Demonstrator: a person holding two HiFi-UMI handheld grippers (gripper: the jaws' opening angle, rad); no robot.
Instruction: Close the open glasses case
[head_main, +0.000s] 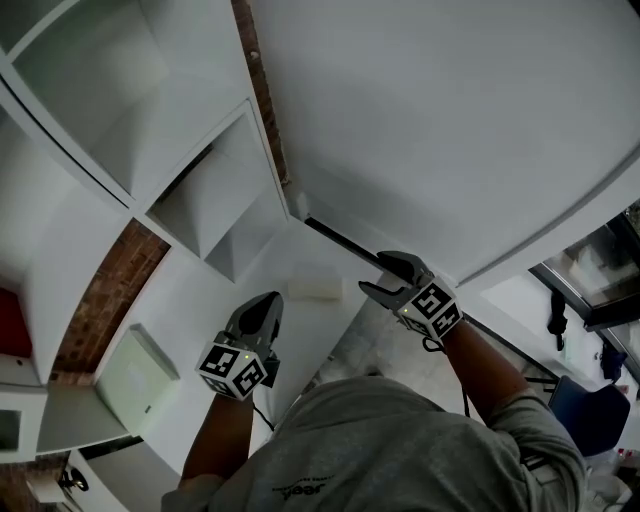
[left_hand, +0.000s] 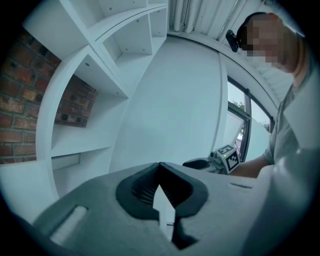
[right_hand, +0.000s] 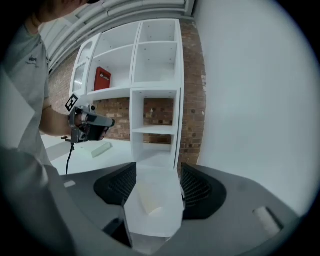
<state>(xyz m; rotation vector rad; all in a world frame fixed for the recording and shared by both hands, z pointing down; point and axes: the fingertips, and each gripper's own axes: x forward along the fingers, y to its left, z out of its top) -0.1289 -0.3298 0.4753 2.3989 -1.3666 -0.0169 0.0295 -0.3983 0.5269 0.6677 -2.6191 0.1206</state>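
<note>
Glasses case (head_main: 315, 288): pale block lying flat on the white table (head_main: 190, 300), lid apparently down. Right gripper (head_main: 376, 274), jaws spread and empty, and left gripper (head_main: 268, 300), jaws pressed together, hang clear of it. Little seems left to do.

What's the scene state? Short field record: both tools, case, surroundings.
left tool: jaws together, nothing between them
right tool: jaws apart, gripping nothing
pale oblong glasses case: lies on the white table ahead of both tools, untouched; open or closed: cannot tell
pale green flat box: on the table, left of the left tool
backdrop: white shelving unit, red brick wall
</note>
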